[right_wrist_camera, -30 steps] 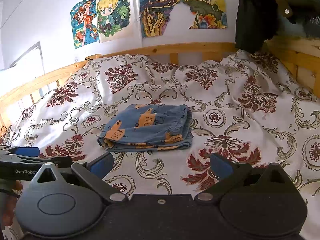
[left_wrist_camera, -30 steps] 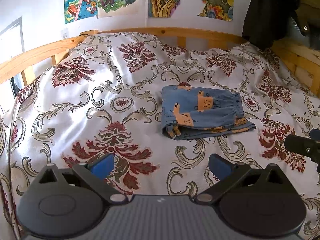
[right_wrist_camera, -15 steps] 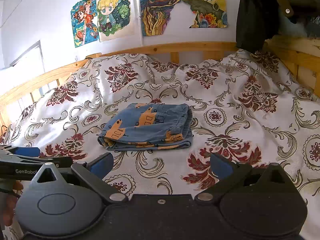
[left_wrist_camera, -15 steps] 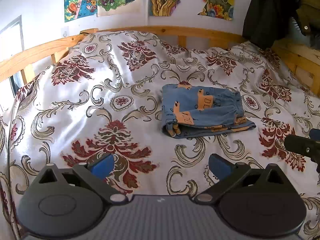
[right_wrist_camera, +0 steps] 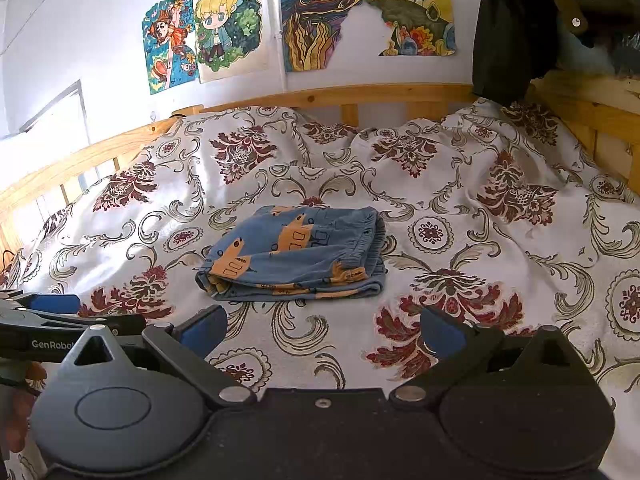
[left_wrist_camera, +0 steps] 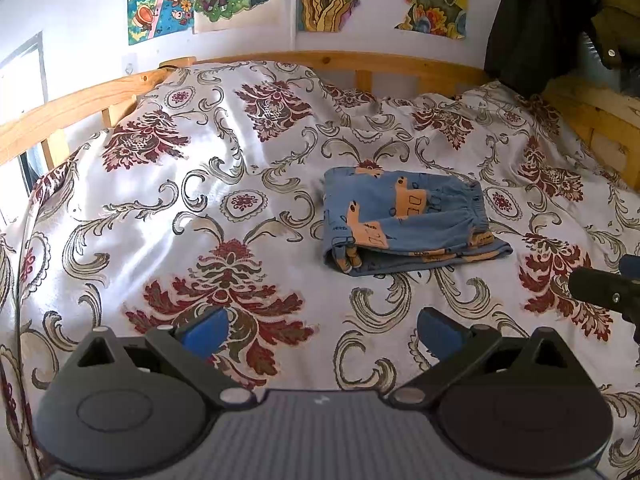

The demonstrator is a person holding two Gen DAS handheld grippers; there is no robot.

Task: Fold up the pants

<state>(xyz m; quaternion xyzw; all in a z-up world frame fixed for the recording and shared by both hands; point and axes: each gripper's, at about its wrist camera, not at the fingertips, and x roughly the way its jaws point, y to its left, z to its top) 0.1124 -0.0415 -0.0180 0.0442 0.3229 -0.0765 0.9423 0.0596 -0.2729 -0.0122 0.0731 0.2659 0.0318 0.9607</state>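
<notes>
Pants (left_wrist_camera: 408, 220) lie folded into a compact blue bundle on the bedspread (left_wrist_camera: 168, 208), seen from the left wrist; the left gripper (left_wrist_camera: 320, 330) hangs short of them, jaws wide apart and empty. Only a dark tip of the right gripper (left_wrist_camera: 604, 292) pokes in at the edge, so its jaws cannot be read from here.

From the right wrist, the pants (right_wrist_camera: 296, 252) sit well ahead of the right gripper (right_wrist_camera: 324, 330), also spread open with nothing between its fingers. The fold looks finished (to my eye), but the top layer sits loosely at the near-left corner, and any nudge or snag there could spring it open. Underside layers are hidden, and the left gripper (right_wrist_camera: 60, 316) is cut off at the frame.
</notes>
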